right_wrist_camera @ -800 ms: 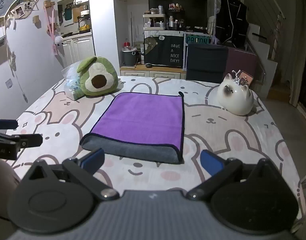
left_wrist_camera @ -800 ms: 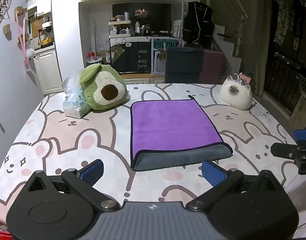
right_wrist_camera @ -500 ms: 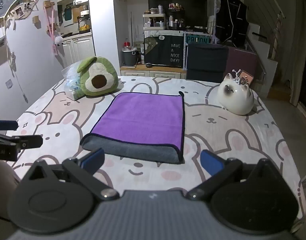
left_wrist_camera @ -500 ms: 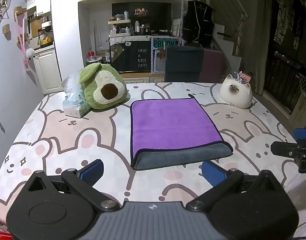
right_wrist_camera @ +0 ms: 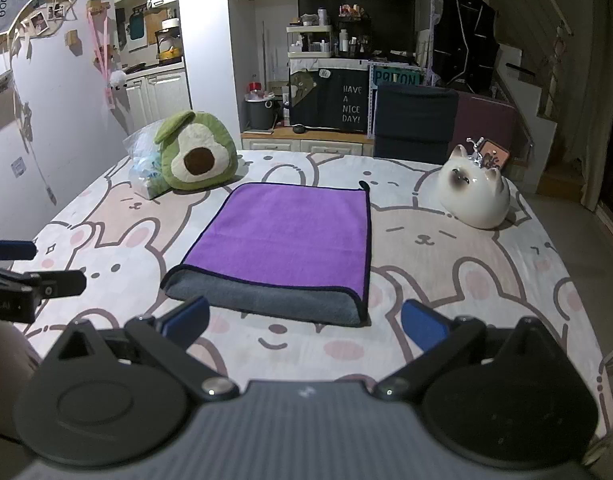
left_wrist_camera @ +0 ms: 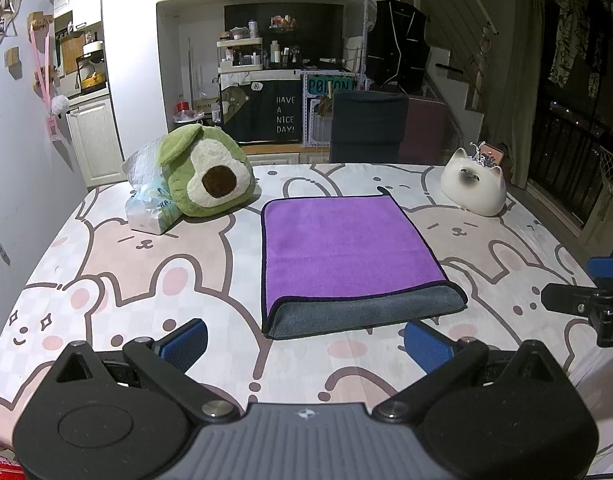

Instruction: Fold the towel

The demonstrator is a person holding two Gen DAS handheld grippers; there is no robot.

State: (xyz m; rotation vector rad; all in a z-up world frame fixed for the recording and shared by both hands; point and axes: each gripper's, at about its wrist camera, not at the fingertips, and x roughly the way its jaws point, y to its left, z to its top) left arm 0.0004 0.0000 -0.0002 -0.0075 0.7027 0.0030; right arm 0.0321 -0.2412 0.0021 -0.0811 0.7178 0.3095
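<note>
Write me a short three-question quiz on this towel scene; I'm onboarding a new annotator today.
1. True or false: the left gripper is clamped on the purple towel.
2. Which toy sits nearer the tissue pack: the avocado plush or the white cat figure?
3. Fill in: the towel's near edge shows a ___ underside.

Key:
1. False; both it and the right gripper are open, short of the towel.
2. The avocado plush.
3. Grey.
</note>
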